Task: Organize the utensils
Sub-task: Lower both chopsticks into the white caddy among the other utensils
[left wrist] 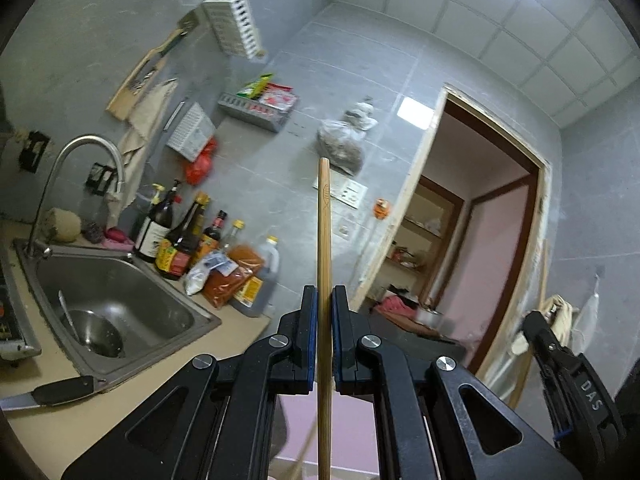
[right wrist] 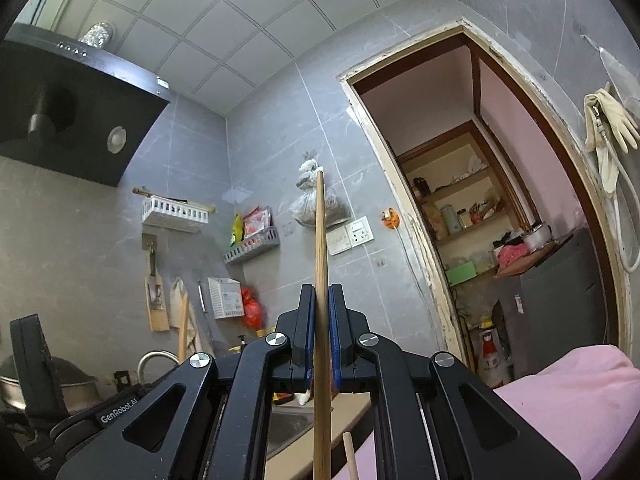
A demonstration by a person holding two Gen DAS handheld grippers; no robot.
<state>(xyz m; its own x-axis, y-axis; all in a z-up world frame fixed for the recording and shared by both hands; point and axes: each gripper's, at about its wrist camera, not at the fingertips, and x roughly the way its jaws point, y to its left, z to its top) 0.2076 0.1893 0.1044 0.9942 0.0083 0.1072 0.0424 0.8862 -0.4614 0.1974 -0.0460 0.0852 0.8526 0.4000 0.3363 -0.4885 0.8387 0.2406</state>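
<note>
chopsticks: one stick in each gripper, raised upright above the surface (left wrist: 140, 408).
left gripper (left wrist: 324, 336): fingers pinched on left chopstick (left wrist: 323, 232).
right gripper (right wrist: 321, 336): fingers pinched on right chopstick (right wrist: 319, 236).
handling: likely light, stiff, smooth, prone to pivot; mid-shaft hold seemed best.

Lower ends of both clamped chopsticks (left wrist: 324, 240) (right wrist: 320, 280) cut off by the bottom edges; knife (left wrist: 52, 392) blade cropped at left.

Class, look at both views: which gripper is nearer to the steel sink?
Left. The left gripper, shut on a chopstick, sits just right of the sink; the right gripper, holding another chopstick, is farther right, toward the doorway.
</note>
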